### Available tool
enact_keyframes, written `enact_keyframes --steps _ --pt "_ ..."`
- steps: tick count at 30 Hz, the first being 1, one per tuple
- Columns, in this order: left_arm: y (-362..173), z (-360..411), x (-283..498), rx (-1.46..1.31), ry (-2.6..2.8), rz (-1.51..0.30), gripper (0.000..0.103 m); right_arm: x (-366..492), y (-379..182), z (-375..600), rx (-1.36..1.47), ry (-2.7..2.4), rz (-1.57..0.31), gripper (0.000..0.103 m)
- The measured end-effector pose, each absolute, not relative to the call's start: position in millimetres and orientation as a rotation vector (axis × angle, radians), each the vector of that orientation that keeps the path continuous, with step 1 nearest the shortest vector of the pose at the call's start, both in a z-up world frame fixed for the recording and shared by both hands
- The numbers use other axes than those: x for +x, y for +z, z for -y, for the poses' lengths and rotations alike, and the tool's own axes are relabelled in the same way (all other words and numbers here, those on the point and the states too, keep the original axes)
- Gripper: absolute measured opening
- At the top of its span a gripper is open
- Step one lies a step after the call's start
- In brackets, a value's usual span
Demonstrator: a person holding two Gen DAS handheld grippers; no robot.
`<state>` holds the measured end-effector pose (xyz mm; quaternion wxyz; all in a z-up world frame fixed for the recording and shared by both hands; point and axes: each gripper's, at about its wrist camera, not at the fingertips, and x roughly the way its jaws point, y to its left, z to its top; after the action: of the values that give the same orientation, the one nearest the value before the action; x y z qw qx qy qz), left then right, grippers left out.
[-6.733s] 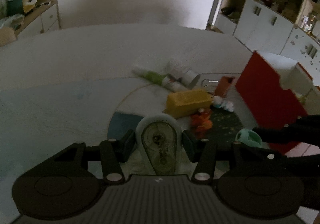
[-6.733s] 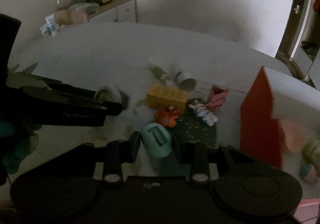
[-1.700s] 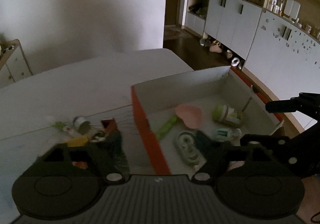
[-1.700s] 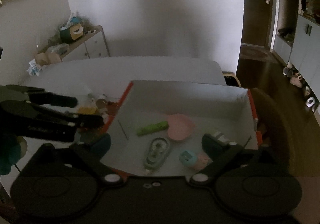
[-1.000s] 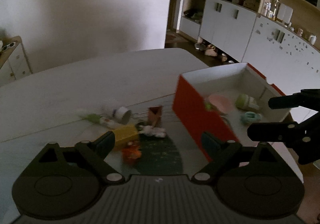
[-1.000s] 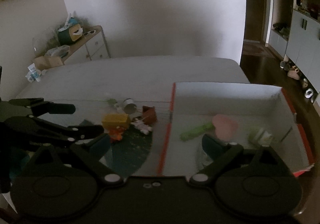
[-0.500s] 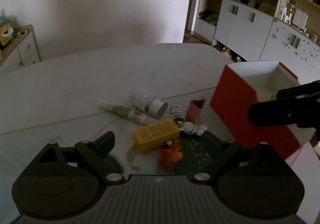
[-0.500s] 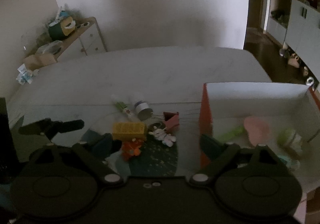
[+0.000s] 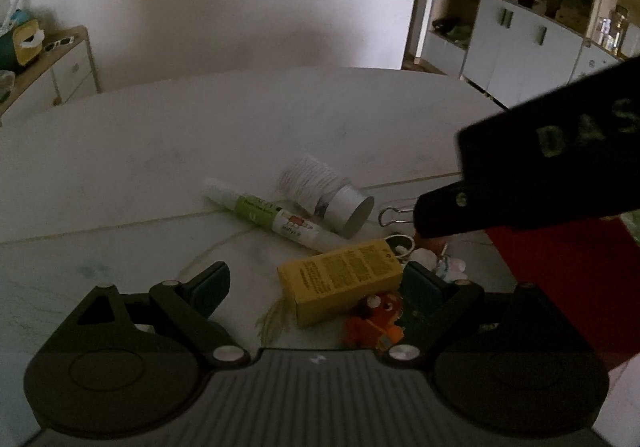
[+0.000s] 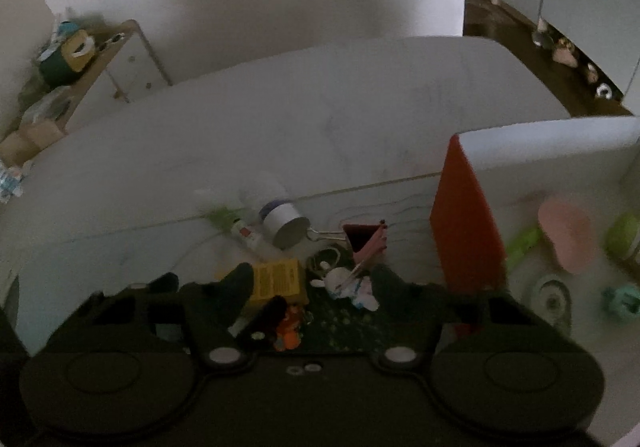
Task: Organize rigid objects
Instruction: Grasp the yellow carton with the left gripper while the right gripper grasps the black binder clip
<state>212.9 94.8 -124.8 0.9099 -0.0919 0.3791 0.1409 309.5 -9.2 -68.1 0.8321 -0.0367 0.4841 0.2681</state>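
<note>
Box (image 9: 340,283), yellow, lies between my left tongs' (image 9: 316,283) wide jaws, untouched; my right tongs (image 10: 312,283) are closing above it, pinching nothing.

Red box (image 9: 556,279) half hidden behind right gripper (image 9: 532,187) — cut by frame edge; green pen (image 10: 224,217) motion-blurred — label unreadable.

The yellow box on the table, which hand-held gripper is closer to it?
Left. The left hand-held gripper straddles the yellow box with open jaws; the right hand-held gripper, closing on nothing, reaches in just beside it.
</note>
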Motion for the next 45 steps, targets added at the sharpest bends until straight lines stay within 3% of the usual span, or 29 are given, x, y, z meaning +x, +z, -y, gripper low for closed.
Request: enact_keyframes --steps 16,29,36,40,45 --pt "-142 -92 227 -0.24 0.311 -0.8 0.094 341 -100 -7 -0.041 0.404 -1.064 0.044" --pt "-150 -100 239 -0.296 0.294 -0.806 0.094 346 -122 -16 -0.114 0.402 -1.071 0.043" --pt "-151 -99 239 -0.281 0.284 -0.798 0.093 347 -124 -15 -0.126 0.4 -1.059 0.032" --pt "-150 -97 237 -0.28 0.258 -0.781 0.076 345 -123 -15 -0.12 0.407 -1.051 0.031" --pt "-149 -97 234 -0.276 0.252 -0.779 0.075 343 -120 -10 -0.125 0.411 -1.035 0.031"
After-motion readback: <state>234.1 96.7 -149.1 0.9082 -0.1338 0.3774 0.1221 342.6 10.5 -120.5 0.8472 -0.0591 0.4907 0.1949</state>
